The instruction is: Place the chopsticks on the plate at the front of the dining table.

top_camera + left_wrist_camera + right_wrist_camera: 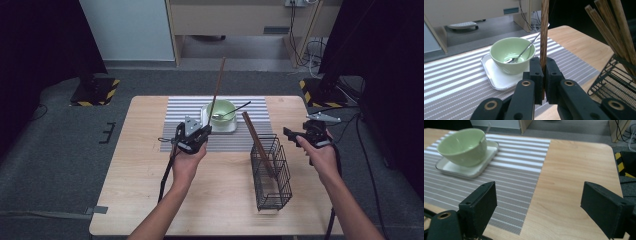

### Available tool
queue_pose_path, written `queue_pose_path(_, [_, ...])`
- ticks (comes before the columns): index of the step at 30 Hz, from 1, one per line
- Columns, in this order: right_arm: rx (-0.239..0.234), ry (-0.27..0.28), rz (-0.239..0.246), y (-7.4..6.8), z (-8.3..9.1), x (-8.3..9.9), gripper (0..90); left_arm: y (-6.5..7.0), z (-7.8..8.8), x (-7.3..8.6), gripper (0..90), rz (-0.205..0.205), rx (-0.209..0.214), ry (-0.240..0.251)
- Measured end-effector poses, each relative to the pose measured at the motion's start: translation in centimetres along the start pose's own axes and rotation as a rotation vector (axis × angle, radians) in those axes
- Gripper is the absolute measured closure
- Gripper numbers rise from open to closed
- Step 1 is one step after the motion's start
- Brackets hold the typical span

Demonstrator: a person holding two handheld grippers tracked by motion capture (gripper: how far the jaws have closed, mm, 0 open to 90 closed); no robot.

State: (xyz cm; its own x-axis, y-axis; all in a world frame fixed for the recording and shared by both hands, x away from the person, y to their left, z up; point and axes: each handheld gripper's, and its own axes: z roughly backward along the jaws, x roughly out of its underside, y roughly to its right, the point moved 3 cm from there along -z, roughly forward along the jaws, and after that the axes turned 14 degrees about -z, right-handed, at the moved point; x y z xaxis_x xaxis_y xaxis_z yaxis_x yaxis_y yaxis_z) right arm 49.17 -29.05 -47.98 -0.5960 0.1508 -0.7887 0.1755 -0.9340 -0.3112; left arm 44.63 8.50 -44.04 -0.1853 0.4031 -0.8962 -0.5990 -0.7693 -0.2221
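Left gripper (204,131) clamps a chopstick (217,85) upright near the tabletop's far edge, beside the green bowl (220,111). Right gripper (291,133) hangs wide open, empty, at the right edge, near the wire basket (272,175).

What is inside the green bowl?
A metal spoon lies in the bowl, handle leaning over the rim. The bowl's inside looks otherwise bare; the spoon hides the spot beneath it.

Left hand-held gripper (204,131) clamped tight, forearm angled inward; right hand-held gripper (292,134) jaws wide apart, nothing between.
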Motion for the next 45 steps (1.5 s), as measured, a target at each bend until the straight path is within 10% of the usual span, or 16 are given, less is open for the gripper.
queue_pose_path(19, [0.132,-0.106,-0.045,2.1,-3.0,6.3,11.3,-1.7,-1.5,-1.2,85.7,0.048,-0.049,-0.019])
queue_pose_path(45, [0.204,-0.127,-0.007,2.3,-4.5,8.7,8.7,-1.3,-5.1,1.4,85.8,0.128,-0.104,-0.056])
